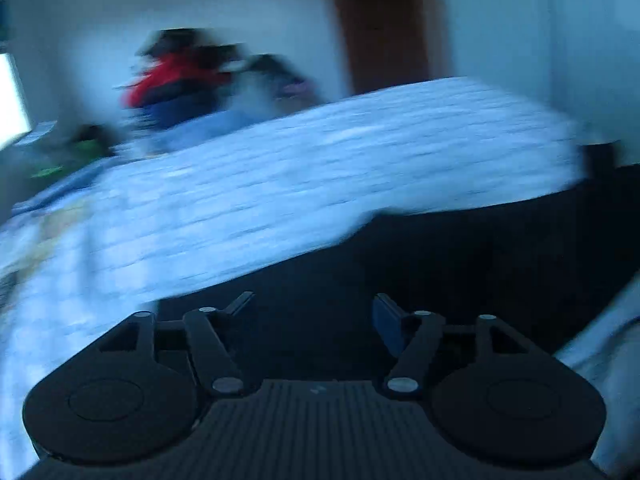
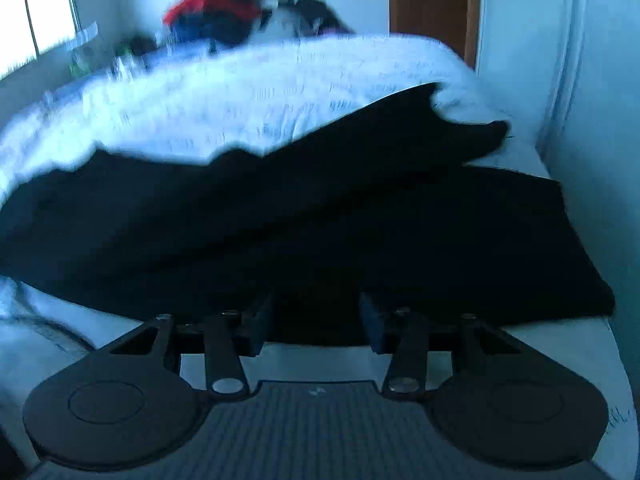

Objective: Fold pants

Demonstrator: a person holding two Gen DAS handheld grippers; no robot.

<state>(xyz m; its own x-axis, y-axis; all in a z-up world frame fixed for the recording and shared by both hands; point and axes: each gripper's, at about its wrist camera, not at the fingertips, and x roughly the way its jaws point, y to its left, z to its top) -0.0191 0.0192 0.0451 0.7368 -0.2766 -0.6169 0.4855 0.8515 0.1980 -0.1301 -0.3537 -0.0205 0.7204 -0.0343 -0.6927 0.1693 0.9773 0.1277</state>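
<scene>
Both views are motion-blurred. Black pants point(image 2: 304, 216) lie spread on the bed point(image 2: 248, 92), over its near edge and toward the bed's right side, with a pale sheet showing beyond them and in a strip below them. One part of the pants rises in a ridge that runs up toward the bed's far right corner, ending in a dark flap by the wall point(image 2: 592, 80). Right gripper point(image 2: 316, 324) sits at the pants' near hem, jaws wide apart, dark cloth filling the gap between them; cannot tell if the fingers touch the cloth. Nothing is pinched. In the left wrist view the left gripper point(image 1: 312, 316) is also spread wide, with the pants point(image 1: 460, 256) as a dark mass directly ahead of the jaws and to the right of the bed point(image 1: 280, 184); contact cannot be told there either. At the bed's far end a heap of clothes point(image 2: 224, 8), red and dark, is stacked against the wall. Right of that heap stands a brown door point(image 2: 432, 4). Left of the bed's far end is a bright window point(image 2: 36, 20).
</scene>
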